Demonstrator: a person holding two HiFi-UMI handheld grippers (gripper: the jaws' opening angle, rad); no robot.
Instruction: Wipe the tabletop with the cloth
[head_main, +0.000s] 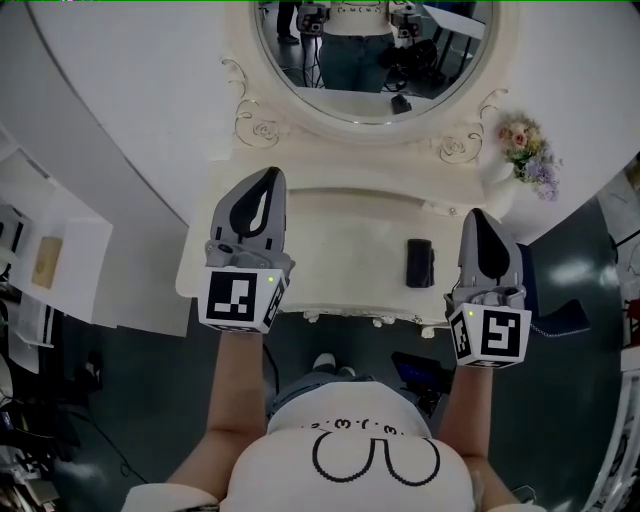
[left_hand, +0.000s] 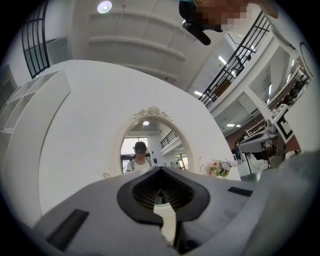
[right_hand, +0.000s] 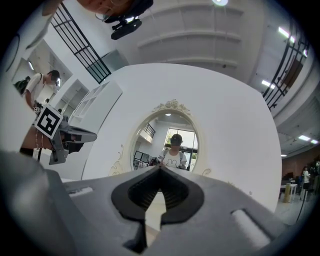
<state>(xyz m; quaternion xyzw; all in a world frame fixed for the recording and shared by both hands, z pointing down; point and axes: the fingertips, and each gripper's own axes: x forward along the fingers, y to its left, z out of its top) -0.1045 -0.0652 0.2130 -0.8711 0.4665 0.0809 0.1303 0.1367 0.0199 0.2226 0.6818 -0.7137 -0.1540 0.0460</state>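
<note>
Head view: I hold both grippers over the front edge of the cream-white bench with carved trim (head_main: 340, 245), which stands below the oval mirror in a scrolled white frame (head_main: 372, 60). My left gripper (head_main: 268, 182) is below the mirror's left side and my right gripper (head_main: 479, 220) is below its right side. Both are closed and carry nothing. Between them, below the mirror's right half, a small dark oblong thing (head_main: 420, 262) lies flat on the bench top. It may be the folded cloth, but I cannot tell for sure, and I see no other cloth. A bunch of pale flowers (head_main: 527, 150) stands to the right of the mirror.

Left gripper view: the jaws meet at their tips with nothing between them and point at the mirror, above the bench top.

Right gripper view: here too the jaws are together on nothing and aimed at the mirror. My left gripper shows to the mirror's left.

The dark thing lying free while both grippers are empty fits a cloth waiting to be taken up. It fits just as well a cloth laid down after the wiping, and I cannot settle which. As I judge it, wiping here goes best with the cloth pressed flat. The strokes should overlap from the mirror's foot to the front edge and stay off the flowers and the carved trim.
</note>
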